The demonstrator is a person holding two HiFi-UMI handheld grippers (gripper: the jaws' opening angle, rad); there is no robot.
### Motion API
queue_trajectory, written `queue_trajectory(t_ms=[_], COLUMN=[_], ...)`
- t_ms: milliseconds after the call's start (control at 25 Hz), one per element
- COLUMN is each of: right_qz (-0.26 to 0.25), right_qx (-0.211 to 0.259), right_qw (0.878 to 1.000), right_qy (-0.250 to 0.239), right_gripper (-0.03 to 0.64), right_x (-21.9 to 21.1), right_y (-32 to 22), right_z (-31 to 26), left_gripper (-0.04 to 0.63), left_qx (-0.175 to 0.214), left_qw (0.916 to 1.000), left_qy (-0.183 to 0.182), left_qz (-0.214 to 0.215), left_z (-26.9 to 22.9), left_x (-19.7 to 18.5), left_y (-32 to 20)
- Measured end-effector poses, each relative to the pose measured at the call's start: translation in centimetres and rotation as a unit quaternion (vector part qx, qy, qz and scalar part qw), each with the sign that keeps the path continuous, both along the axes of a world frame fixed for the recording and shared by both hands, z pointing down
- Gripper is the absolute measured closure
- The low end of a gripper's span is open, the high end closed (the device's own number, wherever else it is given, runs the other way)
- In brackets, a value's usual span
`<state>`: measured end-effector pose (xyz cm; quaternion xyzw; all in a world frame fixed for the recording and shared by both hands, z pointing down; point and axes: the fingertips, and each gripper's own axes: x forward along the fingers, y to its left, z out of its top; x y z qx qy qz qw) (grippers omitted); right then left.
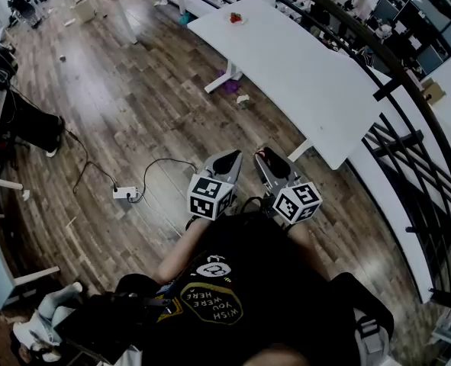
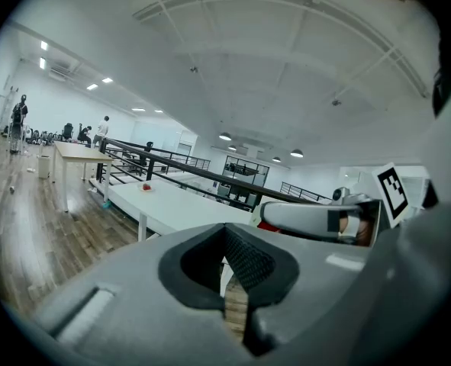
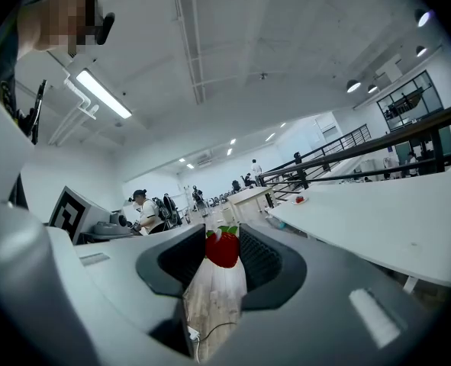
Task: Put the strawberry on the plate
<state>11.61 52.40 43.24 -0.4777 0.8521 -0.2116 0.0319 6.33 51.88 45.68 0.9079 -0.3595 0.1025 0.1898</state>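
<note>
A red strawberry with green leaves sits pinched between the jaws of my right gripper; in the head view a red speck shows at that gripper's tip. My left gripper is beside it, jaws nearly together with nothing between them. Both grippers hang close to the person's body, above the wooden floor and short of the white table. A small plate with something red on it lies at the table's far end, also seen as a small plate from the left gripper and a distant plate from the right.
A black railing runs along the table's far side. On the floor lie a power strip with a cable and a purple object by the table leg. A second table and several people stand farther off.
</note>
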Motion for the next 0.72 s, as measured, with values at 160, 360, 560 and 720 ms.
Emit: queue_trajectory(t_ms=[160, 360, 560, 720], right_qz=[0.001, -0.013, -0.022, -0.023], right_qx=[-0.016, -0.025, -0.02, -0.012], right_qw=[1.0, 1.0, 0.999, 0.999], right_qy=[-0.003, -0.007, -0.013, -0.017], right_gripper=[0.474, 0.474, 0.474, 0.474], right_x=[-0.4, -0.7, 0.7, 2.5], right_y=[0.1, -1.7, -5.2, -7.9], right_z=[0.7, 1.1, 0.3, 0.1], left_gripper=[0.594, 0.594, 0.594, 0.594], left_qx=[-0.019, -0.026, -0.031, -0.026], left_qw=[0.9998, 0.9996, 0.999, 0.9988], left_qy=[0.006, 0.008, 0.029, 0.034], left_qz=[0.007, 0.002, -0.01, -0.021], left_z=[1.0, 1.5, 0.5, 0.1], left_x=[0.1, 0.0, 1.3, 2.7], left_y=[0.3, -1.2, -4.4, -7.1])
